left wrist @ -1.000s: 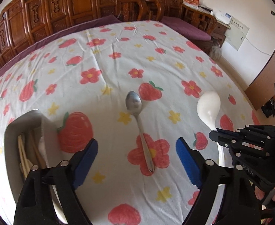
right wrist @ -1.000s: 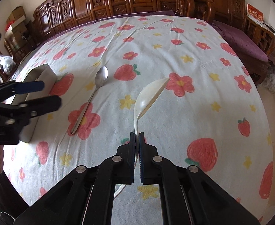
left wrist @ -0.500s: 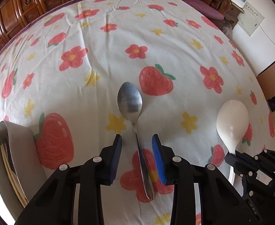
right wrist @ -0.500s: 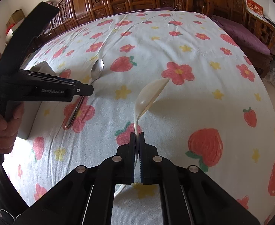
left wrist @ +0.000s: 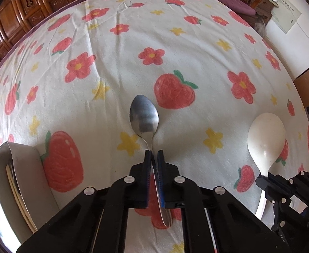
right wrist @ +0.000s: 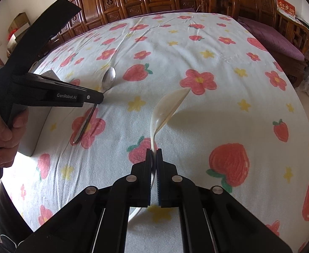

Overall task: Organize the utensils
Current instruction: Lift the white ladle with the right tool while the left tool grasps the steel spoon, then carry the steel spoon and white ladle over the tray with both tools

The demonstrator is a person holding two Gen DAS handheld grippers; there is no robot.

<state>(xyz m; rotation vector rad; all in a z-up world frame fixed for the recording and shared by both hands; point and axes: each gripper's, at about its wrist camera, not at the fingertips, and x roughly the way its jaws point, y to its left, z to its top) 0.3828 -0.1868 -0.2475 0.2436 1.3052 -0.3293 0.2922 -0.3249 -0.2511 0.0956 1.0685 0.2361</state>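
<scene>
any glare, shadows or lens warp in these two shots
Left wrist view: soft glare on the metal spoon bowl and white spoon; fisheye bends the tablecloth. Right wrist view: the white spoon casts a broad shadow rightward; edges vignette dark.

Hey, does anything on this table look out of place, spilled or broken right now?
Nothing stands out. The left gripper is shut on the metal spoon, the right gripper on the white spoon. The metal holder stands at the table's edge with chopsticks inside; the tablecloth looks clean.
</scene>
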